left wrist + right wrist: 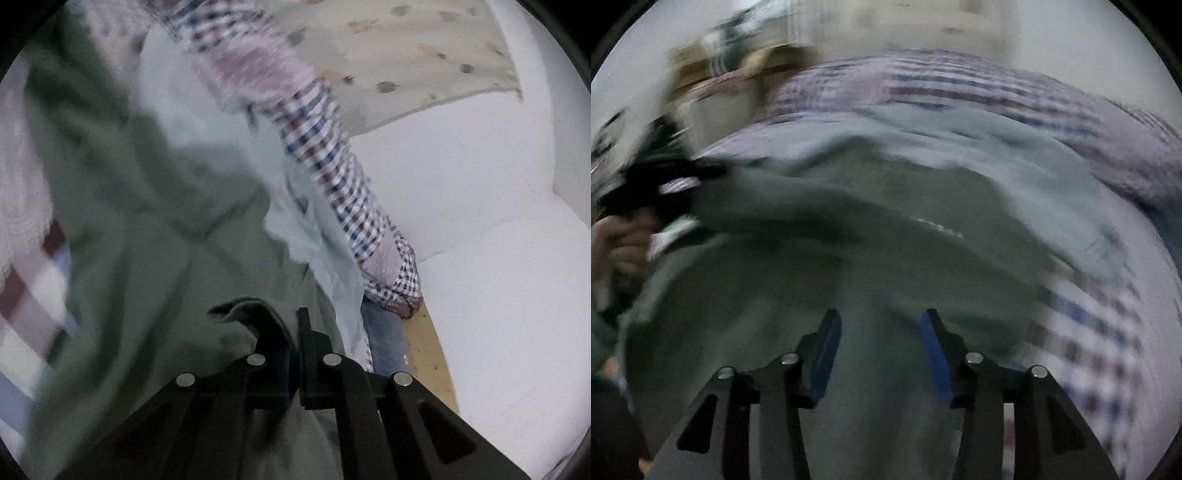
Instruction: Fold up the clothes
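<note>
- Left wrist view: green garment (147, 221) fills the near field; left hand-held gripper (291, 332) is clamped on its folded edge, cloth bunched between the fingers. Checked shirt (325, 155) and pale cloth (207, 110) lie beyond, on a white bed (480, 258).
- Right wrist view: right hand-held gripper (881, 332) stands apart over the same green garment, gripping nothing; heavy blur.
- Judgement: keep the left pinch firm and take a matching edge with the right so the cloth hangs square.
- No legible writing or brand.

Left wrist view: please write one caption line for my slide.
Left gripper shut on a green garment, with a checked shirt beside it.
</note>
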### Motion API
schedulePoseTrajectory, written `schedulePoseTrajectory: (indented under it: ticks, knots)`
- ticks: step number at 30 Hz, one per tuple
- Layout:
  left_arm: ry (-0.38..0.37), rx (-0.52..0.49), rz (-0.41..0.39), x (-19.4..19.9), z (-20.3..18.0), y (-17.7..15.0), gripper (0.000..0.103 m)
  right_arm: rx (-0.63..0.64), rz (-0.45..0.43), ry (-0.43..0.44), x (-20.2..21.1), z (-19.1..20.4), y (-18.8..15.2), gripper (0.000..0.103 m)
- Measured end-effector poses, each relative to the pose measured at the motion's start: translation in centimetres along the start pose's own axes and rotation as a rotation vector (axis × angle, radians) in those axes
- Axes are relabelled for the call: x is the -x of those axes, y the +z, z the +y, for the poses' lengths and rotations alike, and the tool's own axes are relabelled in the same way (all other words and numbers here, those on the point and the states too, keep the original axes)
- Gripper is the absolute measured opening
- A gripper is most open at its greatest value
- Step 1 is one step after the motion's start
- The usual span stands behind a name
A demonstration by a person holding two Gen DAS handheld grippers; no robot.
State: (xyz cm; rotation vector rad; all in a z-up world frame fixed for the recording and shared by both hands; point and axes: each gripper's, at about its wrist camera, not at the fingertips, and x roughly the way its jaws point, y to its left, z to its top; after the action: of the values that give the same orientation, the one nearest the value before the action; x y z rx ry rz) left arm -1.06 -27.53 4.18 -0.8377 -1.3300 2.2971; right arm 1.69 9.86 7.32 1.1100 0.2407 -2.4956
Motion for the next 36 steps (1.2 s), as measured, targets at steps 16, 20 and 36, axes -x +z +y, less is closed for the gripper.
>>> schedulePoseTrajectory:
  ticks: [16, 20, 36]
  knots:
    - [0.121, -0.156, -0.127, 3.3, -0.3, 2.2, 0.001, 0.028, 0.025, -0.102, -0.5, -2.5, -2.6, 0.056]
    - [0.028, -0.101, -0.193, 4.8, 0.1, 2.9, 0.001, 0.013, 0.037, -0.108, -2.0, -3.2, -2.2, 0.056]
    - [0.130, -0.020, -0.226, 4.4, 3.1, 4.4, 0.001, 0.116, 0.074, -0.400, -4.5, -4.4, -0.7, 0.001]
